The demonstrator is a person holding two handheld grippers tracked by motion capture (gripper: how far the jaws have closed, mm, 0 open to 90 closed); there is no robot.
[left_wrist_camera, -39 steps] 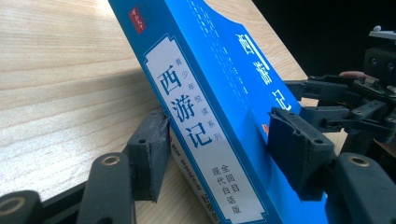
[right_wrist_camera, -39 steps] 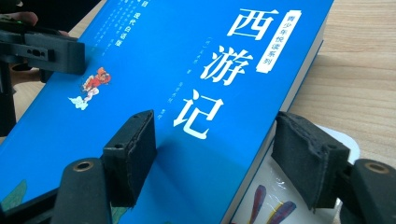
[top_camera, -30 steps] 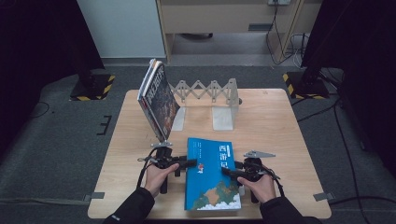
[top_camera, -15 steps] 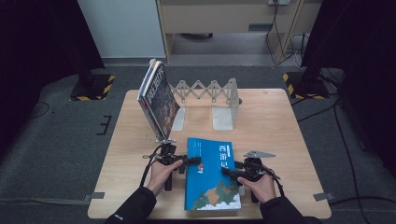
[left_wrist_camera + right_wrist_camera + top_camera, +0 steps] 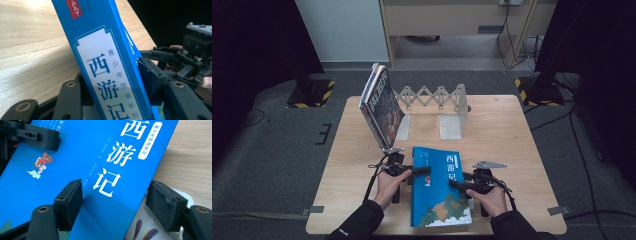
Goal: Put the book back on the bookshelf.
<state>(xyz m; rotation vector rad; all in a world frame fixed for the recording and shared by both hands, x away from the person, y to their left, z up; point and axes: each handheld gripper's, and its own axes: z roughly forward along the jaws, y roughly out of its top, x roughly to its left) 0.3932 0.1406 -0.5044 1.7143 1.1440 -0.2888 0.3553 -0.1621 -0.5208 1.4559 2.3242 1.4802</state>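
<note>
A blue book with white Chinese title lettering lies flat near the front edge of the wooden table. My left gripper reaches in from the book's left side. In the left gripper view it is shut on the book's spine edge, which is tilted up between the pads. My right gripper is at the book's right side. In the right gripper view its jaws stand wide open astride the cover's edge, one pad over the cover, the other off it.
Several books lean upright at the back left against an expanding metal rack with an empty bookend plate. A white printed surface shows under the blue book's edge. The person's hands hold both grippers near the front.
My left gripper has shifted slightly right, further onto the book's left edge. The right gripper and the book have hardly moved.
</note>
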